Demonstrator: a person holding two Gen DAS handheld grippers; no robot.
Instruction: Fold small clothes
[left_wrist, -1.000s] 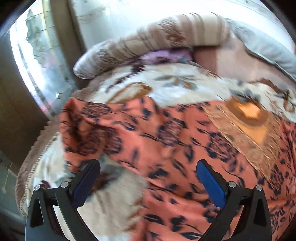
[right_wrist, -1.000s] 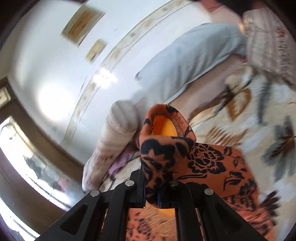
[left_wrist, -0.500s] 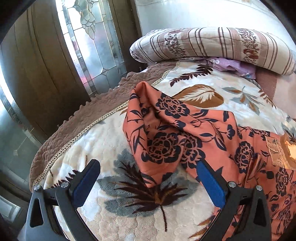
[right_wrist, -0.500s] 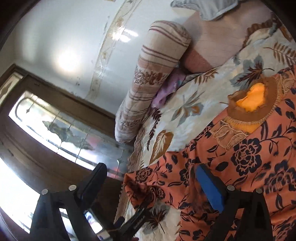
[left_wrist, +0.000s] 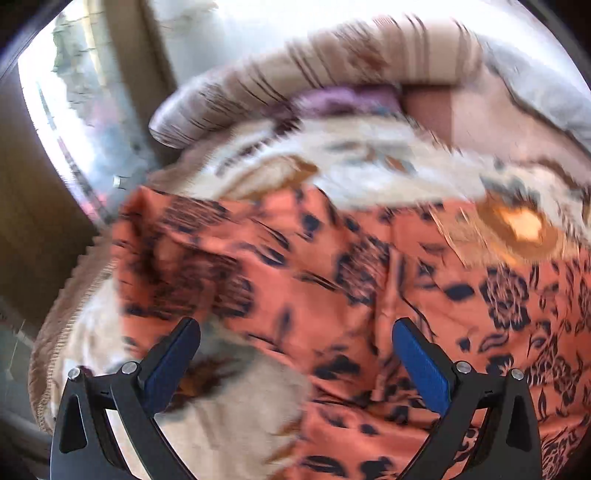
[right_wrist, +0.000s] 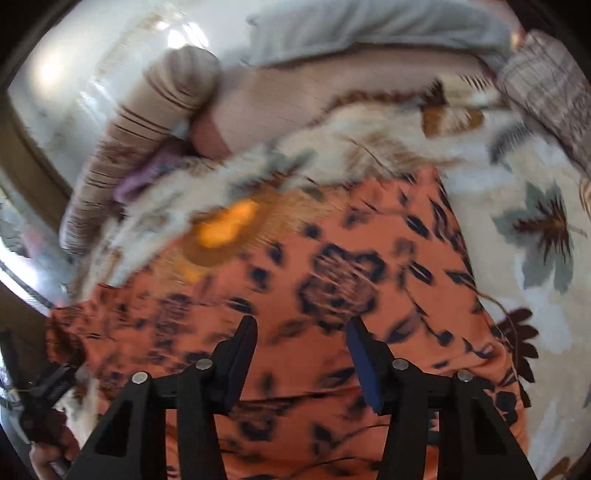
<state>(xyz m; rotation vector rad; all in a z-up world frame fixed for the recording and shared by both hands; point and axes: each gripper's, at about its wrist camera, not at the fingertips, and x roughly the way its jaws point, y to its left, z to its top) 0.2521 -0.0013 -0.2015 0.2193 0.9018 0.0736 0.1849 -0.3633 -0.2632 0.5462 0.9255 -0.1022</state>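
Note:
An orange garment (left_wrist: 332, 280) with a dark blue flower print lies spread on the bed, blurred by motion in both views. Its gold-trimmed neckline (left_wrist: 521, 225) is at the far right in the left wrist view. My left gripper (left_wrist: 295, 328) is open over the garment's near left edge, with nothing between its blue pads (left_wrist: 421, 362). In the right wrist view the garment (right_wrist: 369, 266) fills the middle, with the neckline (right_wrist: 225, 225) to the far left. My right gripper (right_wrist: 302, 325) hovers low over the cloth, its jaws closing but apart, with no fold pinched between them.
A cream blanket (right_wrist: 535, 206) with leaf and flower prints covers the bed. A striped pillow (left_wrist: 314, 77), a purple cloth (left_wrist: 343, 99) and a grey pillow (right_wrist: 369, 29) lie at the head. A glass-panelled door (left_wrist: 48, 122) stands on the left. A hand (right_wrist: 44, 458) shows at the lower left edge.
The right gripper let go of the bunched fold it held, opened wide, then sank toward the spread garment and narrowed. The left gripper swung out toward the bed's left edge and back, staying open.

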